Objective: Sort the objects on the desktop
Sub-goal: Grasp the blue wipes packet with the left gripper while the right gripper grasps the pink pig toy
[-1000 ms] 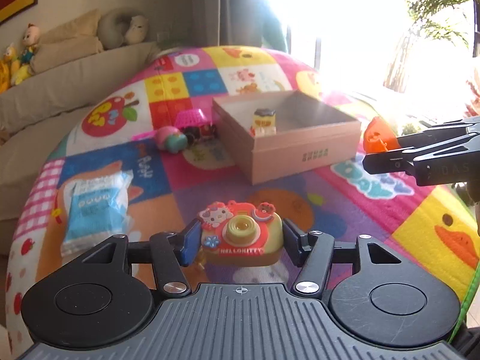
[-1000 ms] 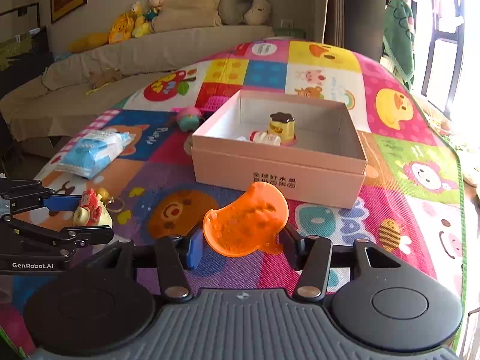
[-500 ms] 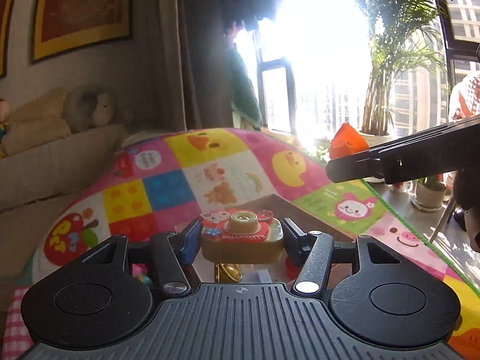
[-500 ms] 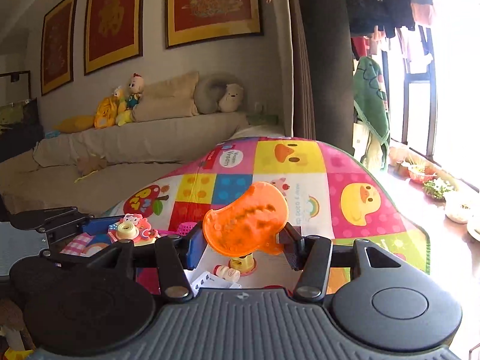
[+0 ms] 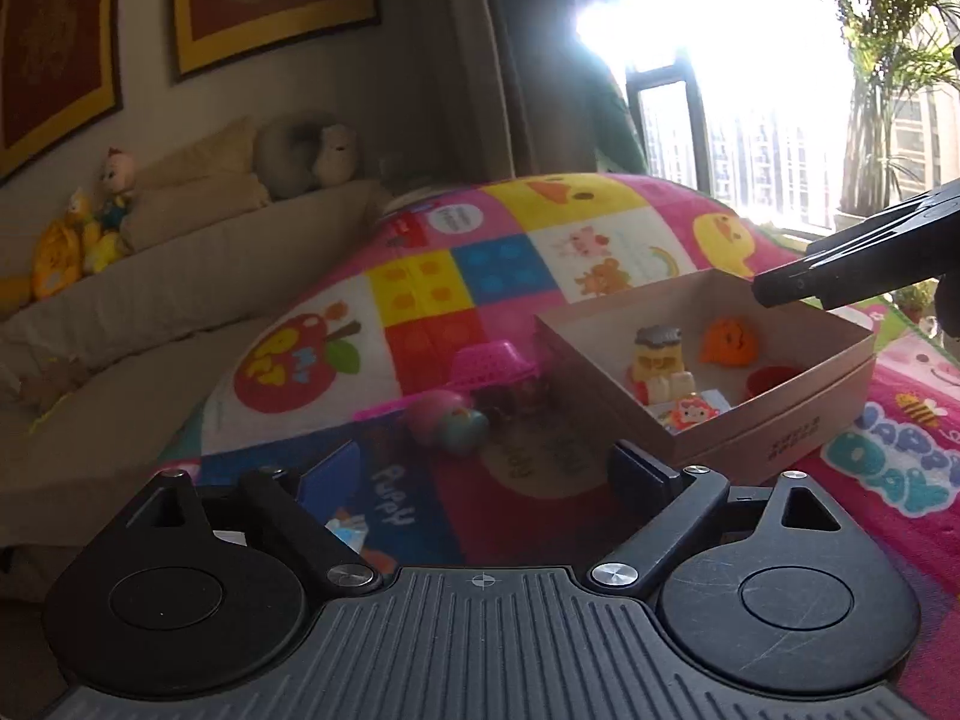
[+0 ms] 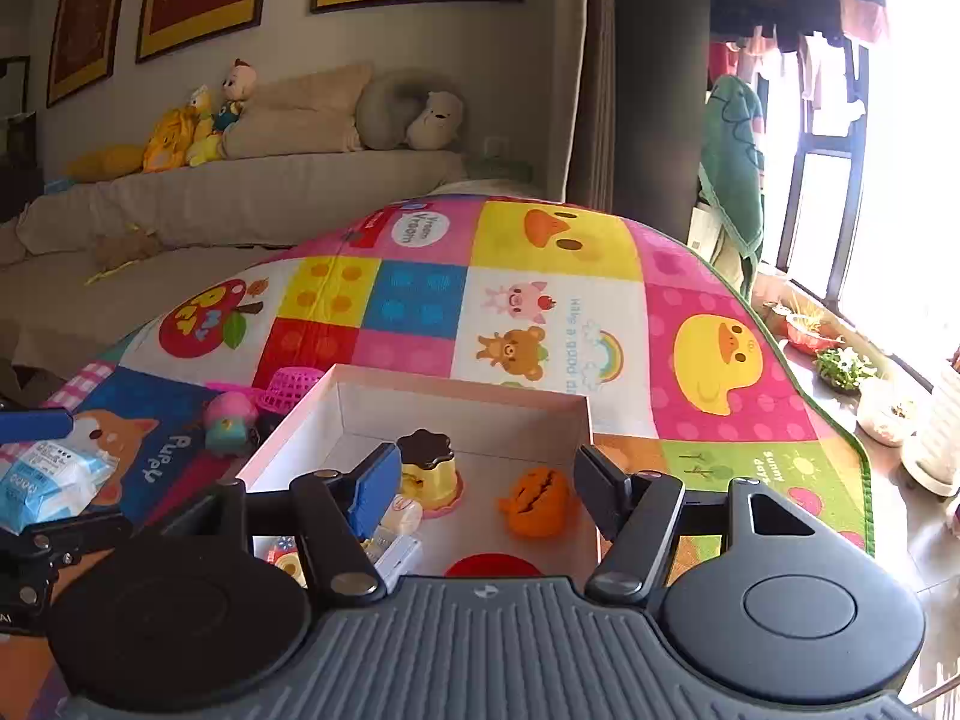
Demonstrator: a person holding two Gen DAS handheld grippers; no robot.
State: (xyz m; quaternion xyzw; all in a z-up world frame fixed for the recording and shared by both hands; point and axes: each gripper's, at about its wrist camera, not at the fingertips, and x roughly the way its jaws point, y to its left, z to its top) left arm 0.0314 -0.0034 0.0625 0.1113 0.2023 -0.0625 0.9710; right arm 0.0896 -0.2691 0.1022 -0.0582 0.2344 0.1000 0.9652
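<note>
While both our grippers, left (image 5: pixel 474 468) and right (image 6: pixel 480 486), hang with fingers apart and empty, the orange toy (image 6: pixel 536 501) lies inside the cardboard box (image 6: pixel 462 390), lower centre of the frame.

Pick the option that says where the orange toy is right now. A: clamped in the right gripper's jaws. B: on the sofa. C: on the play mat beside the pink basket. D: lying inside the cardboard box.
D: the orange toy lies on the floor of the cardboard box, beyond the right gripper, whose jaws stand open and empty.
</note>
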